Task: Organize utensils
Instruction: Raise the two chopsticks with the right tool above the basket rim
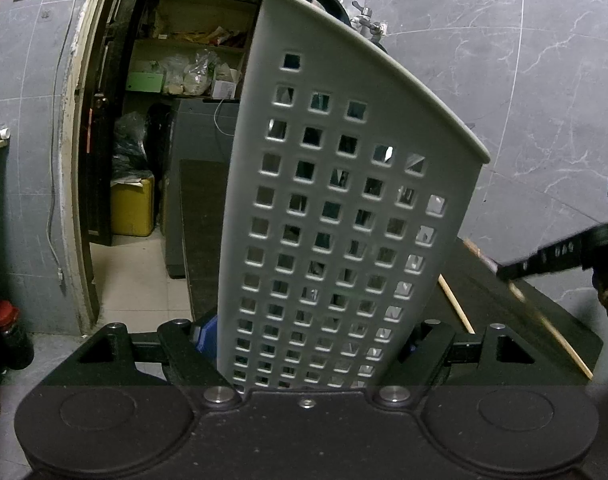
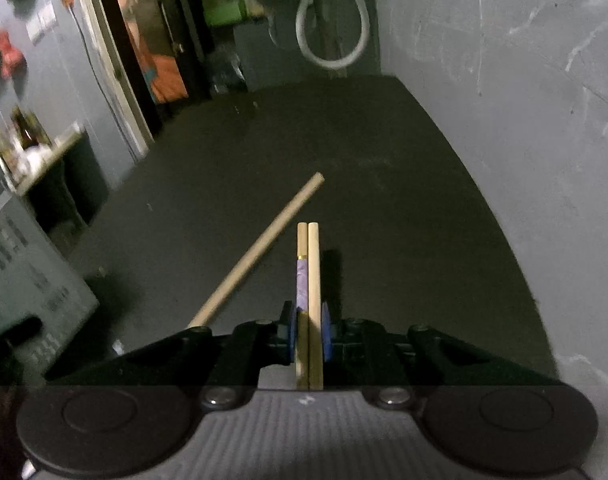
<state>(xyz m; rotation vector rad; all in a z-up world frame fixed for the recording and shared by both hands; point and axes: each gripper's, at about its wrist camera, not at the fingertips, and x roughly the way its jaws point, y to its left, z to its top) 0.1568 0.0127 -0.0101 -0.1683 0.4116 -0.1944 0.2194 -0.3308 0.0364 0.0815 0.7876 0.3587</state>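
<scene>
My left gripper (image 1: 308, 344) is shut on the base of a grey perforated utensil holder (image 1: 336, 200), which stands tilted and fills the middle of the left wrist view. Dark items show dimly through its holes. My right gripper (image 2: 309, 332) is shut on two pale chopsticks (image 2: 309, 272), side by side; one carries a purple band. They point forward over the dark table (image 2: 384, 160). A third chopstick (image 2: 260, 248) lies loose on the table, slanting left of the held pair. The holder (image 2: 32, 280) appears at the left edge of the right wrist view. The right gripper (image 1: 544, 260) shows at the right of the left wrist view.
A grey marbled wall (image 1: 524, 80) bounds the table on the right, with a tap (image 1: 368, 20) and a looped white hose (image 2: 332, 40) behind. An open doorway on the left shows cluttered shelves and a yellow container (image 1: 132, 208). A red-capped dark bottle (image 1: 8, 336) stands at far left.
</scene>
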